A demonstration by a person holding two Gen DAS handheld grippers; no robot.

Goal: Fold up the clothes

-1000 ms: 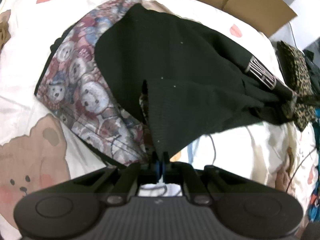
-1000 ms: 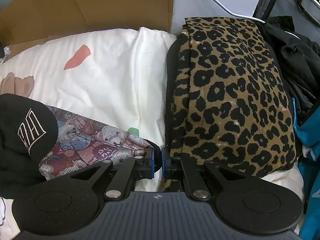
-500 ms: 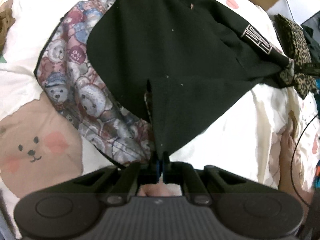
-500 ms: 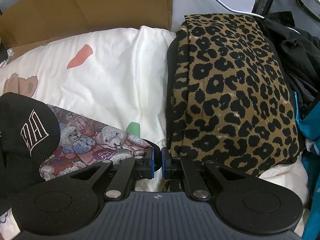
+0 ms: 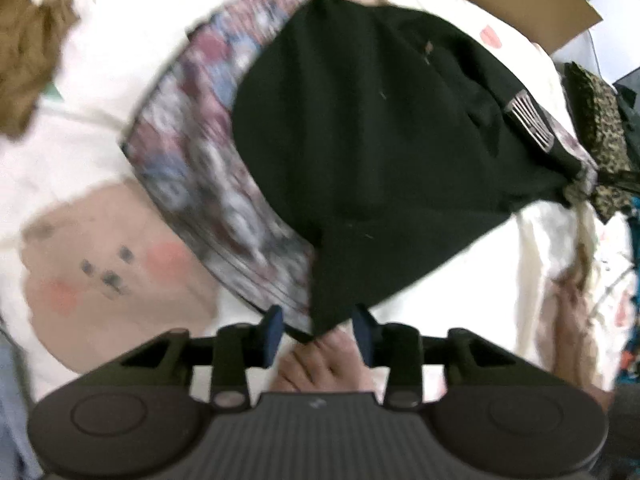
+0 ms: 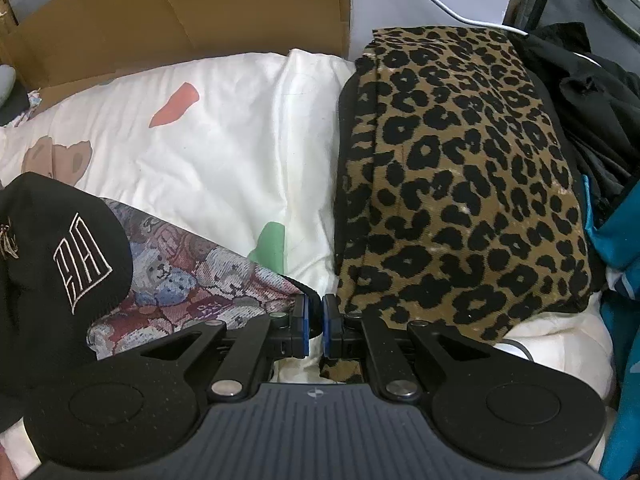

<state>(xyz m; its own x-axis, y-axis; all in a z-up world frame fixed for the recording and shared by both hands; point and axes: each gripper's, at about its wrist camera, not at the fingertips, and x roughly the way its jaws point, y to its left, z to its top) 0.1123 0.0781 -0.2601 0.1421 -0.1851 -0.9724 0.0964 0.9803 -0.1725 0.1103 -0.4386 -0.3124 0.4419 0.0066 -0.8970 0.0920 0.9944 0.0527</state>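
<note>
A black garment (image 5: 380, 152) with a bear-print lining (image 5: 208, 184) lies spread on the white bear-pattern bedding (image 5: 92, 264). My left gripper (image 5: 318, 334) is open, its jaws wide apart on either side of the garment's near black corner, which hangs free between them. My right gripper (image 6: 314, 330) is shut on the far edge of the same garment, where the bear-print lining (image 6: 192, 276) and a black cuff with a white embroidered logo (image 6: 80, 264) show. The left wrist view is blurred.
A folded leopard-print garment (image 6: 460, 176) lies just right of my right gripper. Cardboard (image 6: 180, 12) stands at the back. Dark and teal clothes (image 6: 616, 232) pile at the far right. A brown cloth (image 5: 24, 60) lies at the left. Bare toes (image 5: 320, 364) show below my left gripper.
My left gripper has opened and let go of the black corner it was pinching. The left view has shifted and blurred. My right gripper has held still, shut on the garment.
</note>
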